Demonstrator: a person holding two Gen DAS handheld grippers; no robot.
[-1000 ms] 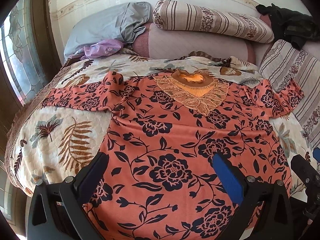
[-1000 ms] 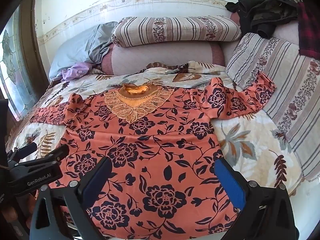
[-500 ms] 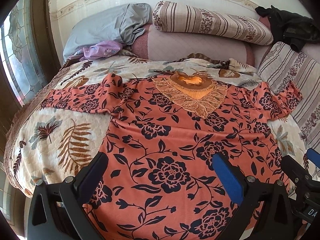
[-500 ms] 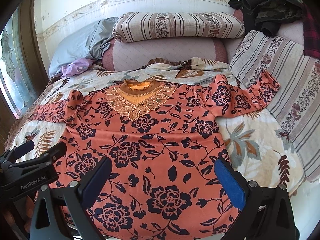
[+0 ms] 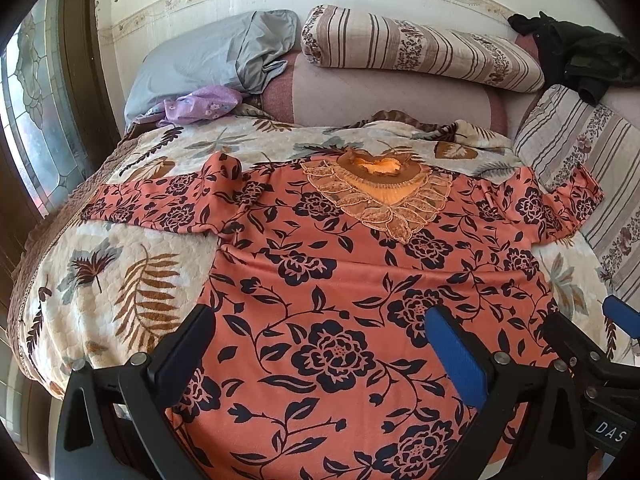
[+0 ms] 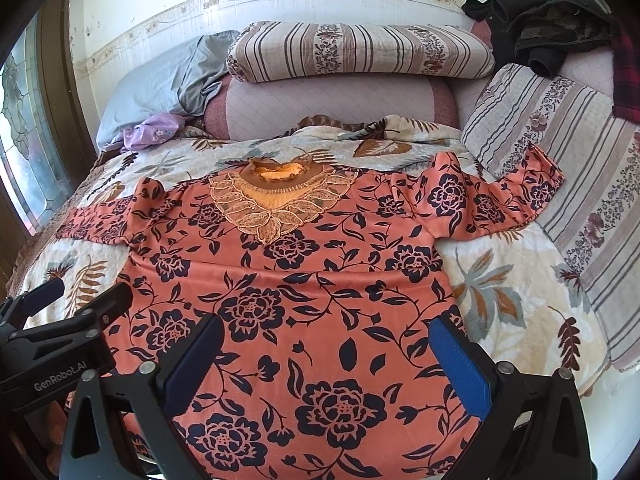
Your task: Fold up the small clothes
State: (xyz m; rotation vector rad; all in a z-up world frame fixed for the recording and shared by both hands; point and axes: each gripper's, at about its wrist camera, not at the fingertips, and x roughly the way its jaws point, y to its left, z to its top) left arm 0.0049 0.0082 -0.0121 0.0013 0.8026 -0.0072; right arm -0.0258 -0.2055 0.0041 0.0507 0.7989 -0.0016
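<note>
Blouse [image 5: 340,300] hem lies under both grippers: left gripper [image 5: 320,352] and right gripper [image 6: 332,364] hover over it side by side, fingers spread wide, gripping nothing. It lies flat, face up, sleeves outstretched, on the bed's leaf-print quilt [image 5: 132,280], collar toward the striped pillows [image 6: 360,52].

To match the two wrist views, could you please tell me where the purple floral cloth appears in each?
Left wrist: purple floral cloth upper left, below the grey pillow.
Right wrist: the cloth far left, mid-height.
Shared landmark: the blouse's lace collar.
</note>
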